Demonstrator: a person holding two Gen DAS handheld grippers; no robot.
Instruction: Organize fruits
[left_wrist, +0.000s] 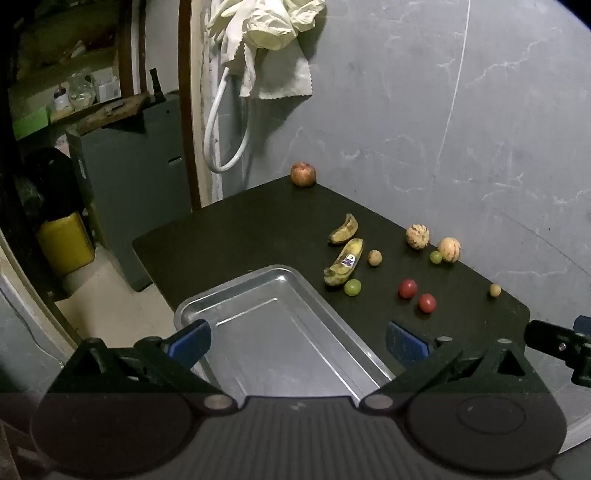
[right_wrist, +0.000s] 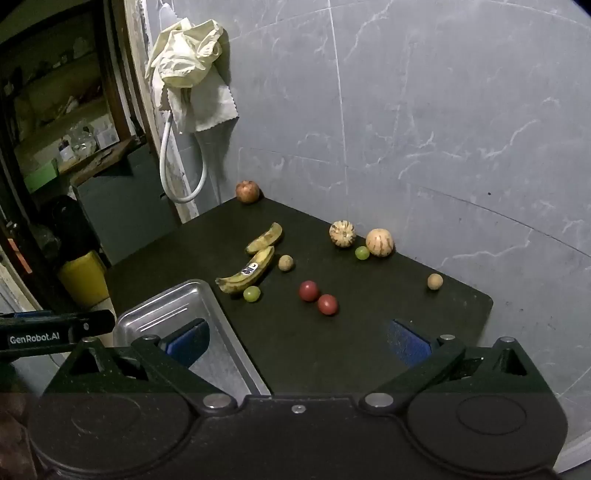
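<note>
Left gripper (left_wrist: 299, 341): tilted downward over the near end of the metal tray (left_wrist: 236, 291), jaws spread wide, nothing between the blue pads (left_wrist: 406, 341).
Right gripper (right_wrist: 299, 341): tilted downward over the dark table (right_wrist: 369, 332), jaws spread wide and empty; its left pad sits in front of the tray's near corner.
Each seen from the other: a black piece of the right gripper pokes in at the right edge of the left view; a black bar of the left gripper, lettered in white, crosses the left edge of the right view.
Tray: empty, on the table's left part, its near end cut off by the gripper bodies in both views.
Bananas: two bruised ones just beyond the tray, the nearer banana (right_wrist: 245, 275) with a sticker, the farther banana (right_wrist: 266, 238) close behind it.
Small fruit: a green grape (right_wrist: 251, 294) touching the nearer banana's tip, two red fruits (right_wrist: 317, 297) side by side mid-table, a tan round fruit (right_wrist: 285, 263) beside the bananas, another tan fruit (right_wrist: 435, 281) alone toward the right edge.
By the wall: two striped pale fruits (right_wrist: 360, 236) with a second green grape (right_wrist: 362, 252) between them; a reddish fruit (right_wrist: 247, 191) at the far corner.
Hard to make out: the dim shelves (right_wrist: 55, 110) at left hold blurred clutter; no hand is visible.
</note>
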